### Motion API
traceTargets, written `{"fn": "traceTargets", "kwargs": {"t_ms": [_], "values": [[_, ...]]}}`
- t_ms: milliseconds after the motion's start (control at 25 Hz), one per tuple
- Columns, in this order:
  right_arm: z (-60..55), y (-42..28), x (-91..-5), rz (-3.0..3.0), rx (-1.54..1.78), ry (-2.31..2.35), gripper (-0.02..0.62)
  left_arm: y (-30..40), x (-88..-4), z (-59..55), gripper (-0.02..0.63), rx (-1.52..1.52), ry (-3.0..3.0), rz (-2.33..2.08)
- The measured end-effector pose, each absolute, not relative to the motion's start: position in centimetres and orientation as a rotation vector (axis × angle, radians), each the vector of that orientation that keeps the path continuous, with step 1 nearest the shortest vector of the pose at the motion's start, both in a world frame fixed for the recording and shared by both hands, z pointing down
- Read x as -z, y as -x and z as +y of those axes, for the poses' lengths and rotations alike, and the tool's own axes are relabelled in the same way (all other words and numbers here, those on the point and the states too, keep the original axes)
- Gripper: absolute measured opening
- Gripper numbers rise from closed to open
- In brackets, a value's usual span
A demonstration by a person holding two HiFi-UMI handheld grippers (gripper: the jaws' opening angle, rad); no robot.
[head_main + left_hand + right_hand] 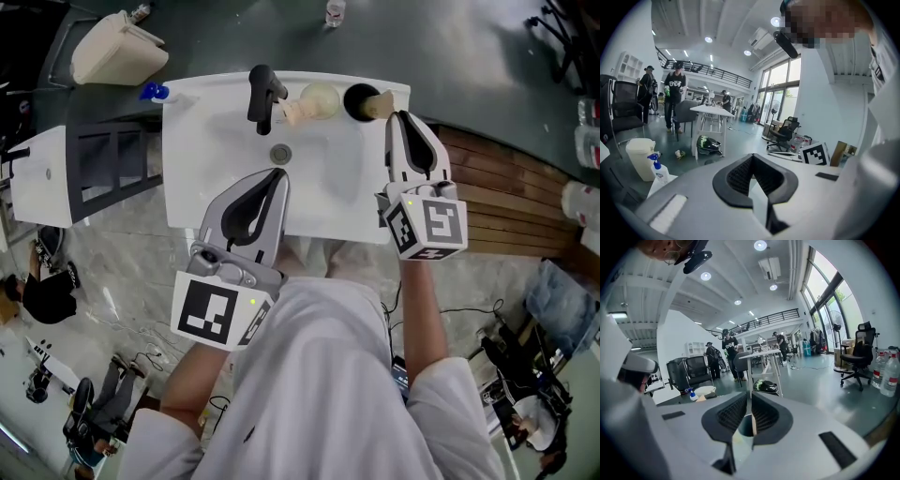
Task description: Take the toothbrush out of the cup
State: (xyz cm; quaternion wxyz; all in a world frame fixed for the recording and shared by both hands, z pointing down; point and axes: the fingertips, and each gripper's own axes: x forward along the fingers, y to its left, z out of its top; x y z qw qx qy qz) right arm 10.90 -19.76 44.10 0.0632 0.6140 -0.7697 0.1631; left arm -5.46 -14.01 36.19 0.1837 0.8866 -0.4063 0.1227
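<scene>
Jaws of right gripper (399, 116) clenched, empty, just beside black round cup (356, 101) holding beige toothbrush (381, 105) on white sink (187, 187); should open first, pinch handle, lift straight; left gripper (278, 174) clenched, idle.

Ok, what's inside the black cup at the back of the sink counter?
A pale handle, likely the toothbrush, leans out over the right rim of the black cup. The interior is dark, so its lower end and anything else inside cannot be seen.
</scene>
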Motion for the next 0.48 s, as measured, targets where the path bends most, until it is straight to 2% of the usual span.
{"fn": "traceTargets", "kwargs": {"t_ms": [480], "values": [[-14.0, -10.4, -37.3, -2.360, -0.384, -1.845, 0.008, 6.3, -32.7, -11.9, 0.005, -0.302, -2.575, -1.140]]}}
